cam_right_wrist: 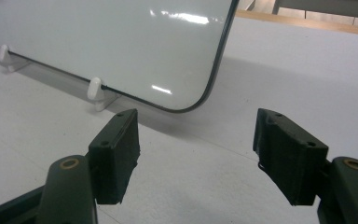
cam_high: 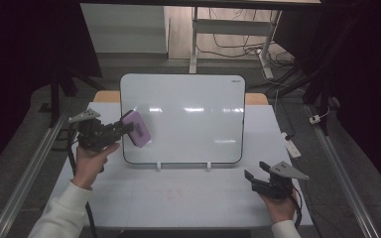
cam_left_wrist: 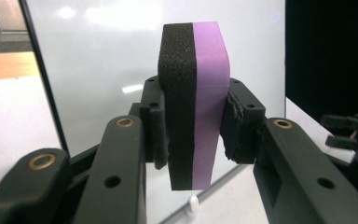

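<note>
Progress stands at an early stage, in my judgement: pickup of the eraser [cam_high: 137, 129] is done, wiping is not. Left gripper [cam_high: 124, 127] pinches the eraser across its thickness, black foam against one pad, purple back against the other, the block standing up beyond the jaws. It hovers at the left edge of the upright whiteboard [cam_high: 188, 99]; contact cannot be confirmed. The board surface appears clean. Right gripper [cam_high: 257, 173] rests low near the board's lower right corner, jaws spread, nothing between them.
</note>
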Tool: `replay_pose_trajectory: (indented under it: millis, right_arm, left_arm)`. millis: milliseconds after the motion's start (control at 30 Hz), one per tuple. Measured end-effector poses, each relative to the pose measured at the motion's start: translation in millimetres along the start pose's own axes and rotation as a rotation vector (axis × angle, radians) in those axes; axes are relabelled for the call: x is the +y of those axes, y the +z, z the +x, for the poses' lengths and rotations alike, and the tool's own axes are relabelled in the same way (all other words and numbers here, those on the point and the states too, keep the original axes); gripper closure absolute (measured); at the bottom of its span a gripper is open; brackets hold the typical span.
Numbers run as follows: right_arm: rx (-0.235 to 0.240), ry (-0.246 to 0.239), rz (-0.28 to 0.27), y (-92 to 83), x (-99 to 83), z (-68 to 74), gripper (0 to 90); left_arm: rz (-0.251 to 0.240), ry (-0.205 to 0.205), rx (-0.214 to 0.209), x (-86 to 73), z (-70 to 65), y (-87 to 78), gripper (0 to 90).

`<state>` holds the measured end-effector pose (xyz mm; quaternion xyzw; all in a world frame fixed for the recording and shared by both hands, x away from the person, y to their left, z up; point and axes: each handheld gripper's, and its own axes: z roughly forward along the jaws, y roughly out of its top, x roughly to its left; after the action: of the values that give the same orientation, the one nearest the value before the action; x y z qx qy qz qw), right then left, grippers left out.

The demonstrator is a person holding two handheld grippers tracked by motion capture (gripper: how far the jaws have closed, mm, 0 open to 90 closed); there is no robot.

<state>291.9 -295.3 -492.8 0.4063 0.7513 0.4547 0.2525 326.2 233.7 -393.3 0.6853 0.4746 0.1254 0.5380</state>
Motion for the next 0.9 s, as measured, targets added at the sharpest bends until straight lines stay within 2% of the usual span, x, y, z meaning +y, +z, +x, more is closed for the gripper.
replay_pose_trajectory:
  millis: [100, 233, 500, 767, 900]
  right_arm:
    - [0.01, -0.012, 0.012, 2.7, -0.4, 1.7, 30.6]
    - [0.01, -0.041, 0.033, 6.1, -0.5, 5.5, 30.4]
    - [0.014, -0.04, 0.052, 9.8, -2.4, 5.9, 30.3]
    - [0.014, -0.031, 0.055, 11.3, -2.8, 5.5, 30.2]
    - [0.018, -0.035, 0.06, 13.1, -2.4, 6.3, 30.1]
  left_arm:
    - [0.004, 0.014, 0.035, 18.1, 2.9, 0.8, 64.4]
    - [-0.009, 0.012, 0.075, 37.7, 9.4, 1.4, 64.3]
    - [-0.017, 0.016, 0.174, 57.5, 15.6, 10.9, 63.7]
    - [-0.026, 0.031, 0.187, 73.7, 12.9, 32.7, 63.0]
    - [0.004, 0.058, 0.218, 80.6, 8.5, 50.9, 63.2]
